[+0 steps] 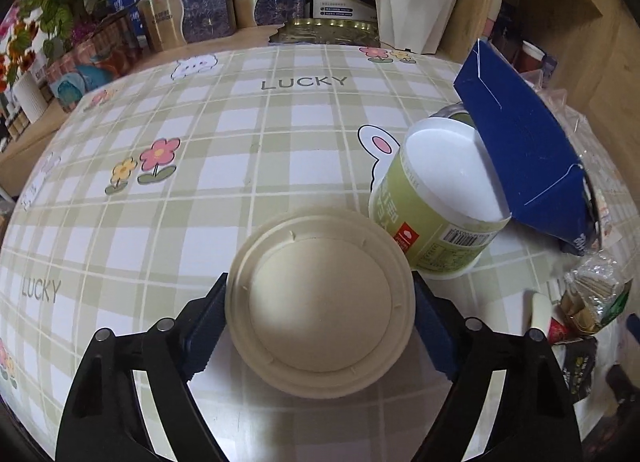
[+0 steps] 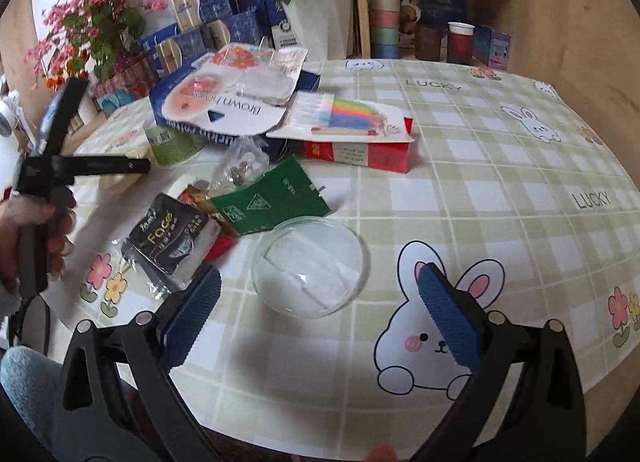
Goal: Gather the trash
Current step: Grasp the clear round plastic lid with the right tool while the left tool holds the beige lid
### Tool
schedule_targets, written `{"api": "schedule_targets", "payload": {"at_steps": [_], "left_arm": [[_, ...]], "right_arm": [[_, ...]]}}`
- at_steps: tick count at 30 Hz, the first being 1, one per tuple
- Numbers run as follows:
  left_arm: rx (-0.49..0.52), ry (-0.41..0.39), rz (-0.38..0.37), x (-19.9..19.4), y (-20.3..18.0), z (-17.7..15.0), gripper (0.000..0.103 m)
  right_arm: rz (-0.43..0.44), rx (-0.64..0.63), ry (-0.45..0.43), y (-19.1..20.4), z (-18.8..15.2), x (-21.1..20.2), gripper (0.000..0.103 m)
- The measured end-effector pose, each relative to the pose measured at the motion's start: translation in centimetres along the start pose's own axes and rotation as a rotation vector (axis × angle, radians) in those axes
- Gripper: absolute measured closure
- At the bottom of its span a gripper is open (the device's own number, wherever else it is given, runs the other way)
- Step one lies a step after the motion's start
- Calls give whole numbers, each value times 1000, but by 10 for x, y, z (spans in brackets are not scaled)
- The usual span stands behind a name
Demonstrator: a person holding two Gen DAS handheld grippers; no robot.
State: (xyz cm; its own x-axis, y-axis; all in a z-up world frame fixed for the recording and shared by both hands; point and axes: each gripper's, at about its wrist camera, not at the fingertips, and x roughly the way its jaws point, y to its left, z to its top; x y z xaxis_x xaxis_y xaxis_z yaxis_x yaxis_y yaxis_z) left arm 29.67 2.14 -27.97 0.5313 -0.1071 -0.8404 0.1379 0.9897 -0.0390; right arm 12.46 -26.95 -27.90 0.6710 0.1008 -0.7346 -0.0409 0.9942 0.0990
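Left tongs point(image 1: 320, 326) grip a cream lid point(image 1: 320, 302) on the table point(image 1: 240, 134), pads touching both rims. Just beyond stands a green cup point(image 1: 436, 202), against a blue box point(image 1: 520, 142). Right tongs point(image 2: 320, 310) are open, empty, around a clear lid point(image 2: 310, 266). Wrappers point(image 2: 224, 210) lie beyond.

"LUCKY" on tablecloth point(image 1: 304, 83); "Face" on black packet point(image 2: 168, 238)
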Motion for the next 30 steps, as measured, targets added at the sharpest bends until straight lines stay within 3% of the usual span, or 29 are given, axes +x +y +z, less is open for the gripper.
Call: {"api": "schedule_targets", "payload": {"at_steps": [7, 11, 16, 20, 30], "left_arm": [[-66, -52, -69, -38, 16, -10, 21], [-46, -88, -77, -62, 12, -22, 21], [4, -123, -82, -88, -1, -43, 21], [27, -130, -103, -102, -10, -58, 21], [69, -132, -156, -136, -34, -92, 21]], "right_arm": [[-35, -24, 14, 2, 9, 13, 6], [-9, -10, 35, 4, 13, 21, 13], [-54, -68, 55, 12, 10, 28, 17], [-55, -63, 51, 11, 8, 22, 36], [-9, -23, 18, 7, -6, -22, 36]]}}
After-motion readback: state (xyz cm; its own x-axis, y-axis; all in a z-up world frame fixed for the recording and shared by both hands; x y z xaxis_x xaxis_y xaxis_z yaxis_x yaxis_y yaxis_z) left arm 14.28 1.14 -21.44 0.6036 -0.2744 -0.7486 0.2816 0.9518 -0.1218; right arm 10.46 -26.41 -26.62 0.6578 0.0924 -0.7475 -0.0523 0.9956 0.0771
